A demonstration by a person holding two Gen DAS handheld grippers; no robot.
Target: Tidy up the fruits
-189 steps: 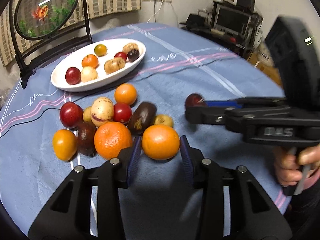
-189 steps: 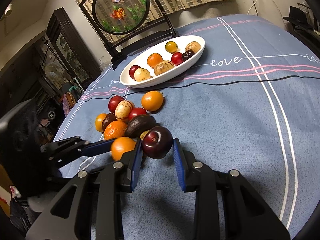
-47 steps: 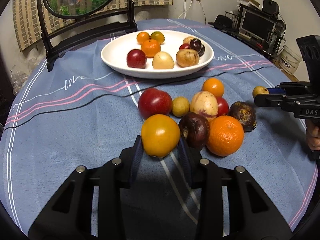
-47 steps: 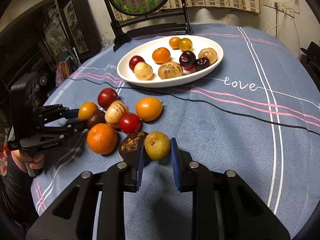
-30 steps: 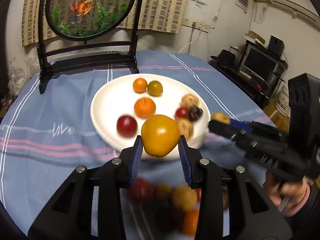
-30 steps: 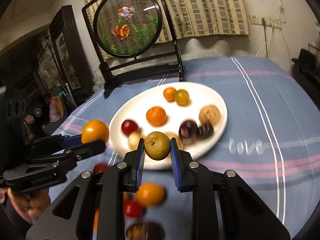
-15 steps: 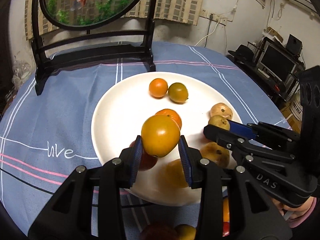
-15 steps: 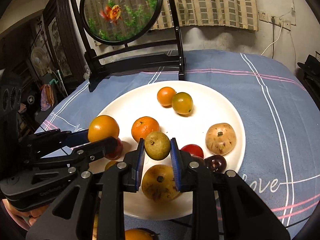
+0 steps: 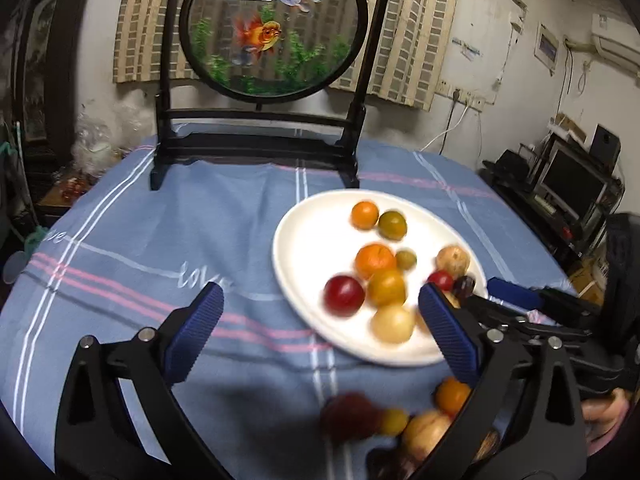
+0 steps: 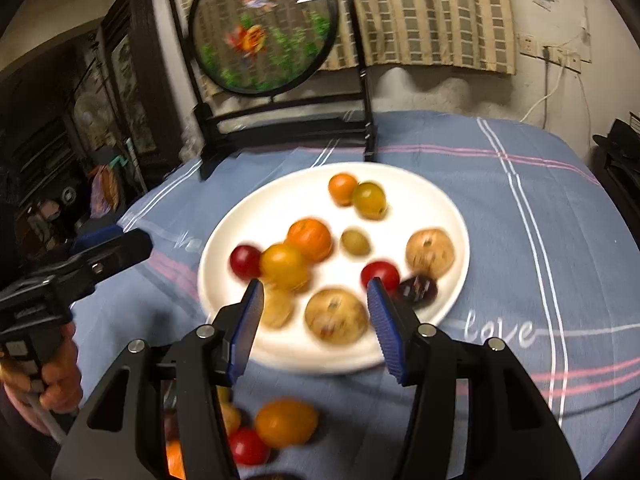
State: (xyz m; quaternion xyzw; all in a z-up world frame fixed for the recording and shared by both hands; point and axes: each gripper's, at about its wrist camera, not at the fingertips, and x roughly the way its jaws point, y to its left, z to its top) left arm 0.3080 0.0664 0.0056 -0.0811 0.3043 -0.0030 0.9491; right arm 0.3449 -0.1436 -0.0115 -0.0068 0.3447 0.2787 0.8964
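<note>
In the left wrist view, the left gripper (image 9: pixel 316 328) has its blue pads spread wide and opening, with nothing between them but tablecloth (image 9: pixel 132 240) and the near rim of the white plate (image 9: pixel 296 292). The plate lies on the blue striped cloth to the right of centre and holds many fruits, somewhat blurred: a dark red plum (image 9: pixel 344 295), a yellow-orange fruit (image 9: pixel 386 287) touching an orange (image 9: pixel 374 260) behind it, a pale yellow fruit (image 9: pixel 392 323) at the near edge, and a small orange fruit (image 9: pixel 365 215) beside a greenish one (image 9: pixel 393 224) at the far side. More fruits (image 9: pixel 384 420) lie loose on the cloth below the plate, heavily blurred. The right gripper (image 9: pixel 516 300) reaches in from the right edge over the plate's rim, a hand (image 9: pixel 604 412) on its grip. A round goldfish screen (image 9: pixel 272 28) stands at the table's far edge.

In the right wrist view, the right gripper (image 10: pixel 316 328) has its pads apart and opening; a speckled tan fruit (image 10: pixel 336 316) shows in the gap but rests on the plate (image 10: pixel 256 216), untouched by either pad. A small green-yellow fruit (image 10: pixel 354 242) lies near the plate's middle, well clear of the pads. The yellow-orange fruit (image 10: pixel 284 266) sits between the plum (image 10: pixel 245 261) and the orange (image 10: pixel 309 239). The left gripper (image 10: pixel 108 246) stands to the left of the plate, beside its rim. Loose fruits (image 10: pixel 286 422) remain on the cloth (image 10: pixel 520 208) in front.
</note>
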